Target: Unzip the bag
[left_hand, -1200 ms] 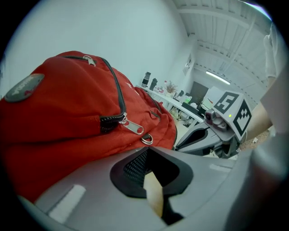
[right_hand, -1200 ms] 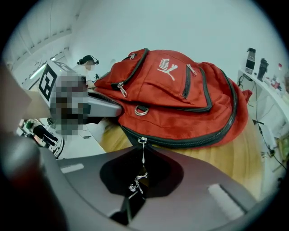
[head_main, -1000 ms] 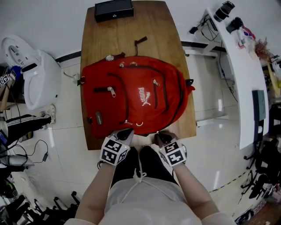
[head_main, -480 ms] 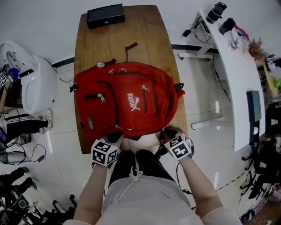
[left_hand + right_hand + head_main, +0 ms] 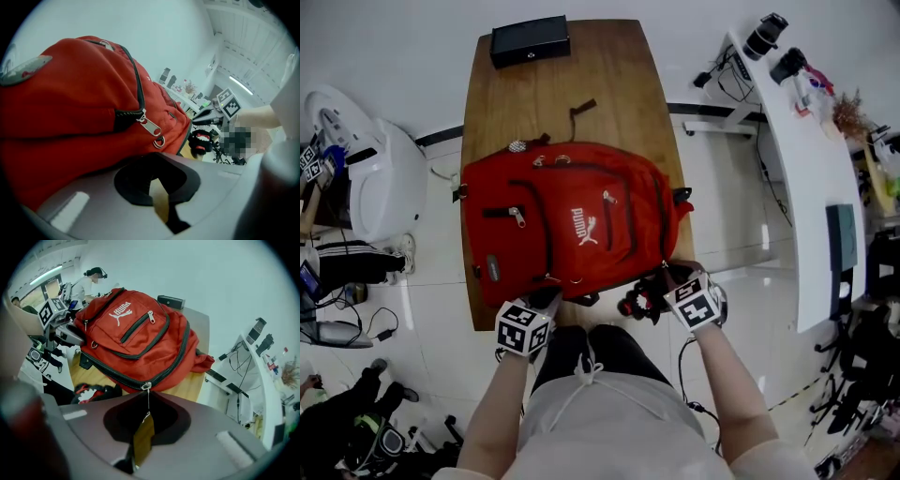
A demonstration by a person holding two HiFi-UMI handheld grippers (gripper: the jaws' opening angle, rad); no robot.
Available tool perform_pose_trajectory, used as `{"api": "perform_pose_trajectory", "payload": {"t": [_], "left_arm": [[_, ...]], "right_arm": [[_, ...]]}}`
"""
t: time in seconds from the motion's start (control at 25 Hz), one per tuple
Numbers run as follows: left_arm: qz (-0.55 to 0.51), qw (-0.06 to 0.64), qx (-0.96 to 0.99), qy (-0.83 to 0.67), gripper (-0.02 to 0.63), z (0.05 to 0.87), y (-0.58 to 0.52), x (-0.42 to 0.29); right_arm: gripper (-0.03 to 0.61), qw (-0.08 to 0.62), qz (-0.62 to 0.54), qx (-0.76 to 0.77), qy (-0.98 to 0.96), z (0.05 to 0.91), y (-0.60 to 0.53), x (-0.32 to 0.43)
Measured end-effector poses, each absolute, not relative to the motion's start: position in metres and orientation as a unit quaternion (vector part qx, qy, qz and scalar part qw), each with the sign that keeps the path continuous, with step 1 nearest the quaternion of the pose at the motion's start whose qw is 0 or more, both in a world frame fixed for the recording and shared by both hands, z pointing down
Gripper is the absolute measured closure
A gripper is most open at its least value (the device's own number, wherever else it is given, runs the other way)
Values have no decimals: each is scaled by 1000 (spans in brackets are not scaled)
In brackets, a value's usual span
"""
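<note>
A red backpack (image 5: 572,220) lies flat on the wooden table (image 5: 600,75), its bottom edge toward me. In the right gripper view its main zipper's slider (image 5: 147,386) sits at the near edge of the backpack (image 5: 136,333). A thin pull hangs from the slider into my right gripper (image 5: 147,419), which is shut on it. In the head view that right gripper (image 5: 664,277) is at the bag's near right corner. My left gripper (image 5: 550,297) rests at the bag's bottom edge. Its jaws (image 5: 157,186) are closed just under the red fabric (image 5: 70,103), with no fabric visible between them.
A black box (image 5: 530,39) stands at the table's far end. A dark strap (image 5: 581,106) lies beyond the bag. A black-and-red object (image 5: 639,302) lies below the table's near edge. A white desk with camera gear (image 5: 787,122) stands right, a white machine (image 5: 366,169) left.
My right gripper has moved rightward along the bag's near edge to its right corner. The left gripper has stayed at the bottom edge.
</note>
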State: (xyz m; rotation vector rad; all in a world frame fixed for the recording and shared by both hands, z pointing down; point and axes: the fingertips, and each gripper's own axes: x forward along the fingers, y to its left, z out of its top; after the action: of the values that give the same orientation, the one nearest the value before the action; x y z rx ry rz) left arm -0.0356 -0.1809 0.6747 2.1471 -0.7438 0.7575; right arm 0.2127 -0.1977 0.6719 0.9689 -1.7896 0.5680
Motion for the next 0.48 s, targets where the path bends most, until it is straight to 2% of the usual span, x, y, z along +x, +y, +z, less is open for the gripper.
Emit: {"api": "perform_pose_trajectory", "payload": {"t": [0.28,0.48], "left_arm": [[288,371,834,-288,606,673,-181,-35],[290,368,834,-293,606,675,-183,-35]], "right_arm": [[559,505,223,403,-730,674,-217,235],[554,475,260,426,-724,676,-226,247]]}}
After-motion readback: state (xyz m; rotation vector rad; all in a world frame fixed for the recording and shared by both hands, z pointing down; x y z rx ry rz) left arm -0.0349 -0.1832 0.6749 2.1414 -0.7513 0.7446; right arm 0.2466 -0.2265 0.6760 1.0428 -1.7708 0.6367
